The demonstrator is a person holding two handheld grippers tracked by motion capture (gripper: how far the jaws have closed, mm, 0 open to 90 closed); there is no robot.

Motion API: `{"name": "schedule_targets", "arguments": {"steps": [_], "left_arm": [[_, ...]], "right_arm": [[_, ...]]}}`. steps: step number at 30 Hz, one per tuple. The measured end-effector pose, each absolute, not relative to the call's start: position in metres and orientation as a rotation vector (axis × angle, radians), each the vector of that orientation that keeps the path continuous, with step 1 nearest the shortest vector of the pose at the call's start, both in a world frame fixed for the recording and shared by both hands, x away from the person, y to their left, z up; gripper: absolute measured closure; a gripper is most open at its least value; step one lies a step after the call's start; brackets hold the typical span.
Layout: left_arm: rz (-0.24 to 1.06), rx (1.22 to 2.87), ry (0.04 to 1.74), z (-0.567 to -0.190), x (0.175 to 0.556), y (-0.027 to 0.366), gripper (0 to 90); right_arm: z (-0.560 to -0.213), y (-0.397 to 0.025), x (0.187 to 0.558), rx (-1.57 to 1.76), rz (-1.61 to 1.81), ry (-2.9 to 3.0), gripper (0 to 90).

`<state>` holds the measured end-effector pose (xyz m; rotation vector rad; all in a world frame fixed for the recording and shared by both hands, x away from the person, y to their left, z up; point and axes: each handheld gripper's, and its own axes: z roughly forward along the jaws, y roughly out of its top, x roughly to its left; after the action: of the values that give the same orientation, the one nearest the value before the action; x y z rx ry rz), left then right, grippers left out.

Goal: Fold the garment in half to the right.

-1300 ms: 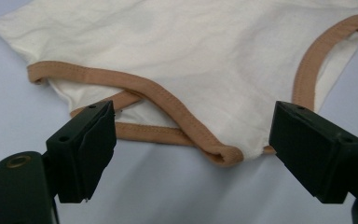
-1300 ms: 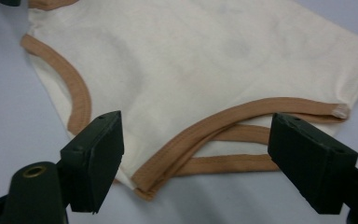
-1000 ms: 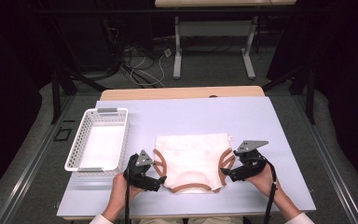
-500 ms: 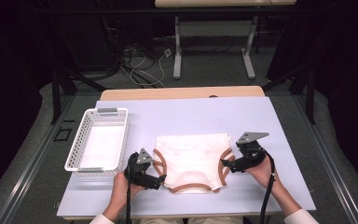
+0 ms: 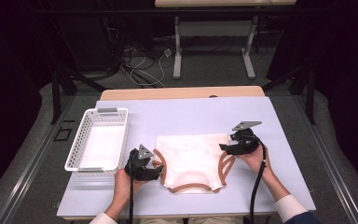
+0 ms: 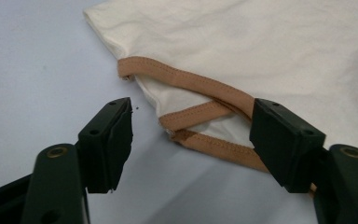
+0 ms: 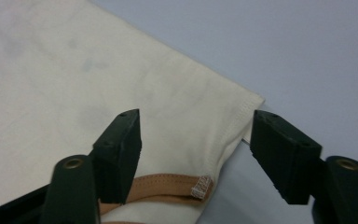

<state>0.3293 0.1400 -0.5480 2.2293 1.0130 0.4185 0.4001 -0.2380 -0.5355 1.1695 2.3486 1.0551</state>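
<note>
Two tongs are held released at the near sides of the cream garment (image 5: 192,158), which lies flat on the counter (image 5: 186,116): the left tongs (image 6: 191,135) straddle crossed tan trim (image 6: 200,114), the right tongs (image 7: 193,144) a side hem. Each should be lowered until one layer edge sits fully between its jaws, then clenched together; the basket (image 5: 98,142) stands farther left.

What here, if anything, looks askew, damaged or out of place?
Nothing stands out. The cream garment lies flat on the table, both grippers open at its side edges, and the white basket sits squarely at the left.
</note>
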Motion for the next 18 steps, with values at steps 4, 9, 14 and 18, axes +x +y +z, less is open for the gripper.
{"name": "schedule_targets", "arguments": {"steps": [4, 9, 14, 18], "left_arm": [[0.415, 2.236, 1.016, -0.55, 0.331, 0.139, 39.3], [0.417, 2.241, 1.021, -0.55, 0.333, 0.14, 44.2], [0.408, 2.239, 1.032, -0.552, 0.334, 0.141, 50.6], [0.406, 2.244, 1.034, -0.553, 0.336, 0.142, 53.5]], "right_arm": [[-0.54, -0.237, 0.406, 1.192, 1.025, 2.351, 44.7], [-0.543, -0.238, 0.409, 1.233, 1.0, 2.334, 50.5], [-0.546, -0.24, 0.414, 1.284, 0.99, 2.32, 52.2], [-0.548, -0.241, 0.418, 1.316, 0.998, 2.307, 55.0]]}}
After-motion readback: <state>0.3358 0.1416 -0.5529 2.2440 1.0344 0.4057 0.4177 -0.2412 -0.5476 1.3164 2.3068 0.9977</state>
